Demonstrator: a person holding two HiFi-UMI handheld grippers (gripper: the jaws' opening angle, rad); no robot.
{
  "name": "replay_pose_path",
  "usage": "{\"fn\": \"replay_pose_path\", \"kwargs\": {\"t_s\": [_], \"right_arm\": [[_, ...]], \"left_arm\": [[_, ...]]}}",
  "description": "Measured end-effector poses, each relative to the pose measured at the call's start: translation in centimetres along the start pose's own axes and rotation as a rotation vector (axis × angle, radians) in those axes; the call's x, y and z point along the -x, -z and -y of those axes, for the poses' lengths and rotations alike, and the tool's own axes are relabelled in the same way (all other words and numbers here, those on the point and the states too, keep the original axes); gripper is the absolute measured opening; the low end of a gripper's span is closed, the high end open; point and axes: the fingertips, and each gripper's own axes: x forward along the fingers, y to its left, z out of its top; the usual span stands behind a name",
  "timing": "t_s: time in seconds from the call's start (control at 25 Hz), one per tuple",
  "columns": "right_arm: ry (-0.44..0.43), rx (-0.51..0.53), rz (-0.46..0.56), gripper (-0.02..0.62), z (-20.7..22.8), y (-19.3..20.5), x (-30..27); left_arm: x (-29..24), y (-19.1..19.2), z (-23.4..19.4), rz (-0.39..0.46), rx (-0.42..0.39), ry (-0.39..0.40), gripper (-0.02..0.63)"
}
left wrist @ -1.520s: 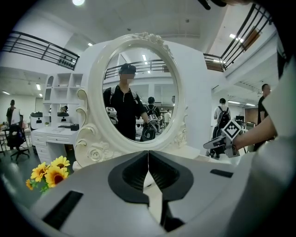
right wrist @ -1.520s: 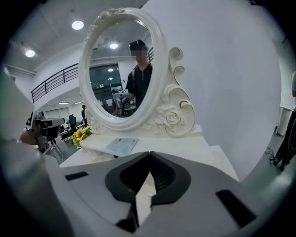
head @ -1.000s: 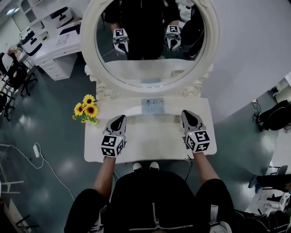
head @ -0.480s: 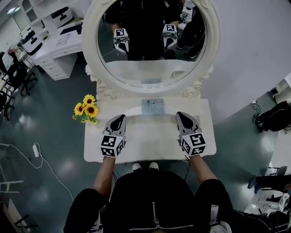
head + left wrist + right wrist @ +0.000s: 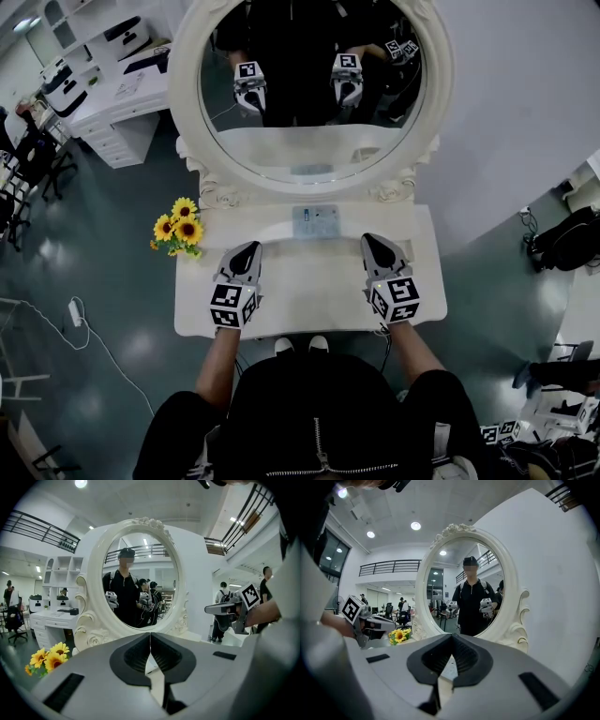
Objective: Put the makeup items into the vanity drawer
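White vanity top (image 5: 309, 291), head view: makeup box (image 5: 315, 221) lies at back centre, apart from left gripper (image 5: 251, 247) and right gripper (image 5: 373, 240). Left gripper view: jaws pressed together, empty. Right gripper view: same. Box likely light, stiff, slick; pinch across its edges.

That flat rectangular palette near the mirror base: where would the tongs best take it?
Probably by its near edge, coming low from the person's side: the palette lies flat on the vanity top, and the mirror base blocks its far side.
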Motion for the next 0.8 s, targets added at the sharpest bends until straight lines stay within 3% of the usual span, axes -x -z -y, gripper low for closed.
{"fn": "replay_pose_path", "kwargs": {"t_s": [0.8], "right_arm": [[0.02,0.012,-0.019,0.003,0.84,0.65,0.54]], "left_arm": [[-0.35,0.26,0.15,-0.004,0.003,0.011,0.021]]}}
